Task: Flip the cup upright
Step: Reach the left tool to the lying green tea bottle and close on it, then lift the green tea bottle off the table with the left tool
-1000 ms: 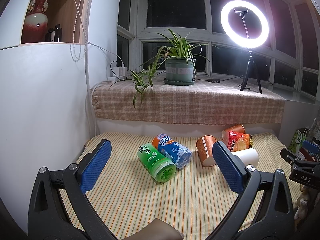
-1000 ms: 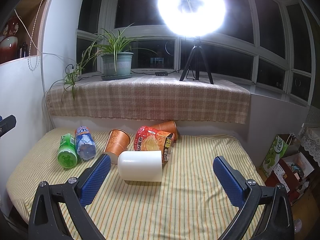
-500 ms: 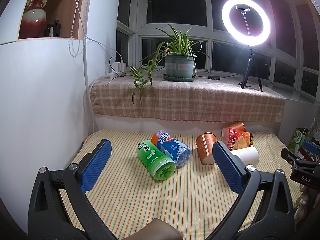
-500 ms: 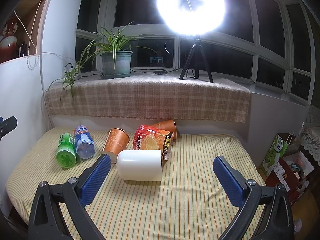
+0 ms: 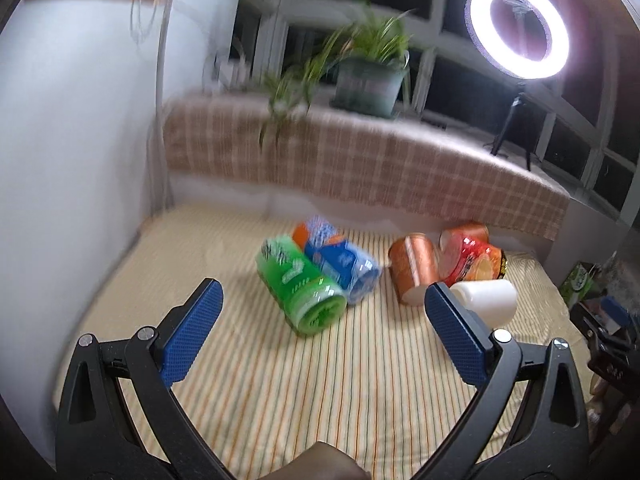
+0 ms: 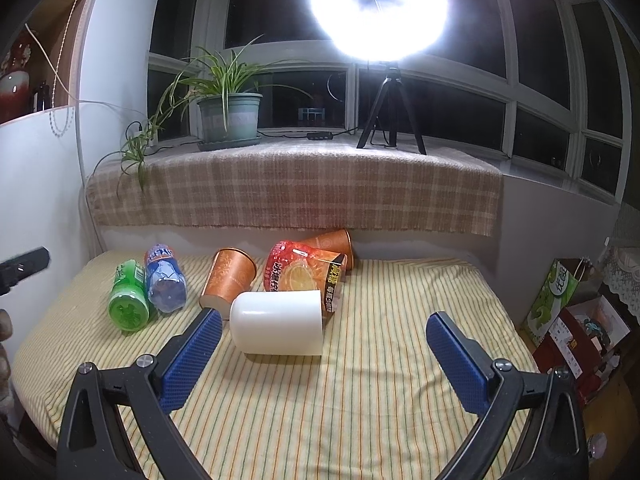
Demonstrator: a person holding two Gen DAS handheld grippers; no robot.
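Observation:
A white cup (image 6: 280, 323) lies on its side on the striped cloth (image 6: 360, 380), its mouth toward the right; it also shows at the right in the left wrist view as the white cup (image 5: 486, 302). An orange paper cup (image 6: 229, 283) lies tipped beside it, and a second orange cup (image 6: 334, 242) lies behind a snack bag. My right gripper (image 6: 324, 354) is open, just short of the white cup. My left gripper (image 5: 324, 328) is open over the cloth, short of a green bottle (image 5: 300, 286). The left wrist view is blurred by motion.
A green bottle (image 6: 128, 298) and a blue bottle (image 6: 164, 280) lie at the left, a red snack bag (image 6: 304, 270) in the middle. A plaid-covered sill (image 6: 296, 188) carries a potted plant (image 6: 228, 116) and a ring light tripod (image 6: 390, 108). Bags and boxes (image 6: 572, 320) stand at the right.
The left gripper's view has swung and tilted, blurring, and the bottles now sit closer and more central. The right gripper has barely moved. Both stay open.

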